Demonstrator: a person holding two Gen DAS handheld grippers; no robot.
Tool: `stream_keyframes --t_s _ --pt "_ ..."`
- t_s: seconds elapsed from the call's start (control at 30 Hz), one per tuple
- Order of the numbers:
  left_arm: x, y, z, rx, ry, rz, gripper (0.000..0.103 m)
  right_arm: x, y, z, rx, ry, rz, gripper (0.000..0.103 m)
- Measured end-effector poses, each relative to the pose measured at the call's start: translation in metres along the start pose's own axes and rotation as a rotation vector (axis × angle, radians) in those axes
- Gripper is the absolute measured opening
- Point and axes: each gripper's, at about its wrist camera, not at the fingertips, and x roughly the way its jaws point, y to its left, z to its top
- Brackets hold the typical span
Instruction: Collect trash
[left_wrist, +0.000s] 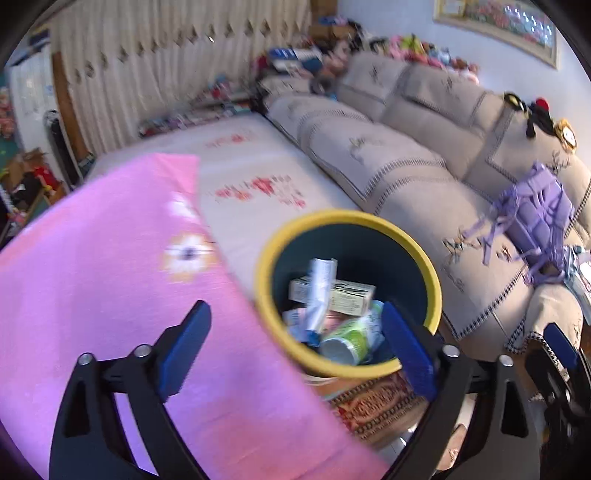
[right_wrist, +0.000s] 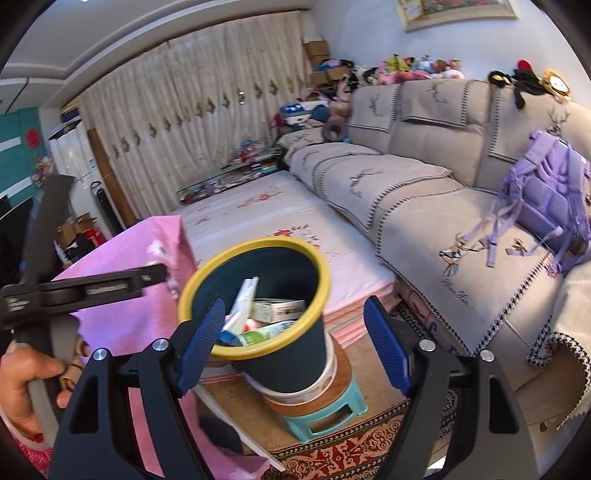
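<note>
Meanwhile, we hover over a yellow-rimmed dark bin that stands on a white tub, itself stacked on a wood-topped teal stool beside the sofa. Our left gripper has its blue pads spread wide with nothing between them, poised just above the bin's mouth. Our right gripper is likewise apart and empty, its jaws standing to either side of the bin without touching it.

Inside the bin lie the collected pieces: a crumpled white tube, a small cardboard carton, and a green-and-white paper cup on its side. We judge all of them light and easily crushed; the carton is stiff enough to pinch across its narrow faces, the tube soft and best taken at mid-length, the cup prone to buckling unless gripped near its rim.

The bin itself looks like thin, smooth plastic, light and top-heavy on that narrow stack, so a nudge could topple it. If it must be moved, we would close on the rolled yellow rim, where the wall is stiffest. A pink floral cloth covers the surface beside it.
</note>
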Motion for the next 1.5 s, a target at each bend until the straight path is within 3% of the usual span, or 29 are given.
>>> stream_keyframes --t_s 0.2,0.37,0.63,0.73,0.9,1.5 --pt "-0.126 0.071 -0.052 -0.063 -0.202 0.161 0.098 -0.024 0.039 -0.001 -0.093 -0.019 0.081 0.077" --pt "-0.216 0.127 -0.106 -0.140 -0.299 0.275 0.098 -0.043 0.070 -0.002 -0.171 -0.046 0.115 0.083" --pt "-0.303 0.175 -0.172 -0.236 -0.413 0.369 0.098 -0.060 0.100 -0.008 -0.247 -0.061 0.135 0.084" --pt "-0.321 0.183 -0.190 -0.268 -0.441 0.425 0.098 -0.067 0.108 -0.012 -0.266 -0.071 0.142 0.086" --pt "-0.323 0.189 -0.203 -0.275 -0.419 0.484 0.098 -0.072 0.117 -0.016 -0.286 -0.078 0.148 0.087" --pt "-0.305 0.193 -0.198 -0.302 -0.395 0.487 0.098 -0.069 0.122 -0.021 -0.296 -0.052 0.171 0.087"
